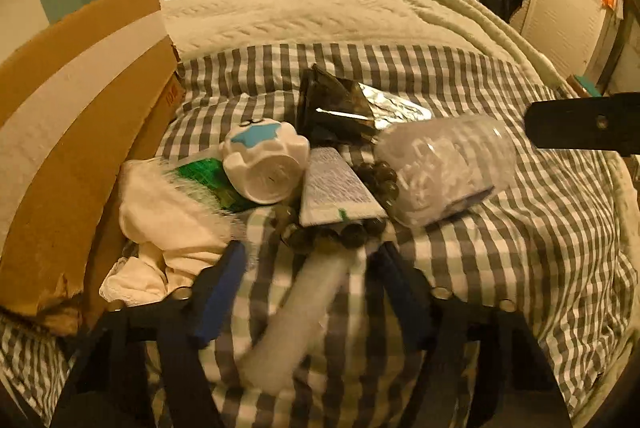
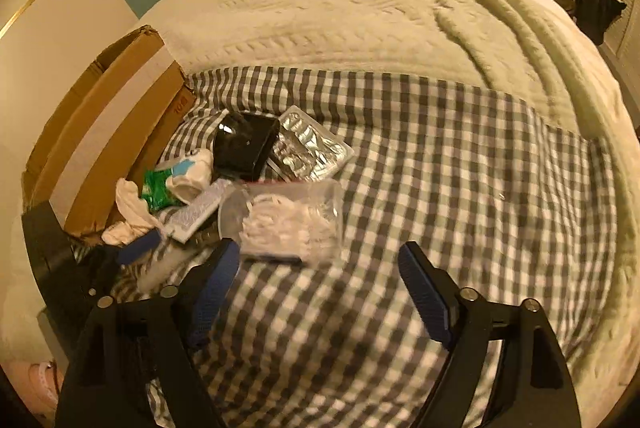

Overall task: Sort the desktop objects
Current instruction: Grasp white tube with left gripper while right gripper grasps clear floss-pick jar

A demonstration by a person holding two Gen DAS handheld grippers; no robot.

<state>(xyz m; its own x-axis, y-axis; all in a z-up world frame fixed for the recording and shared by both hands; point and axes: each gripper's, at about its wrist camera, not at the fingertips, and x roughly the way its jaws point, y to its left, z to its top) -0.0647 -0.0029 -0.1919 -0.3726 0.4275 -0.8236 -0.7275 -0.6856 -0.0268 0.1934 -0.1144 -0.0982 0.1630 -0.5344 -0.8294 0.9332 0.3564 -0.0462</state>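
Note:
A pile of small objects lies on a grey checked cloth (image 1: 500,248). My left gripper (image 1: 310,252) is open, its fingers on either side of a white tube (image 1: 296,324) that lies between them. Just beyond it are a bead bracelet (image 1: 344,234), a flat white packet (image 1: 336,188), a white toy cup with a blue star (image 1: 264,160), a green packet (image 1: 208,180), white cloth (image 1: 168,224), a black and silver foil pouch (image 1: 344,104) and a clear bag of white pieces (image 1: 444,164). My right gripper (image 2: 320,252) is open just short of that clear bag (image 2: 288,220).
An open cardboard box (image 1: 80,132) stands at the left of the pile, also in the right wrist view (image 2: 104,132). A cream blanket (image 2: 360,20) covers the bed beyond the cloth. The checked cloth (image 2: 460,168) stretches right of the pile. Furniture stands far behind.

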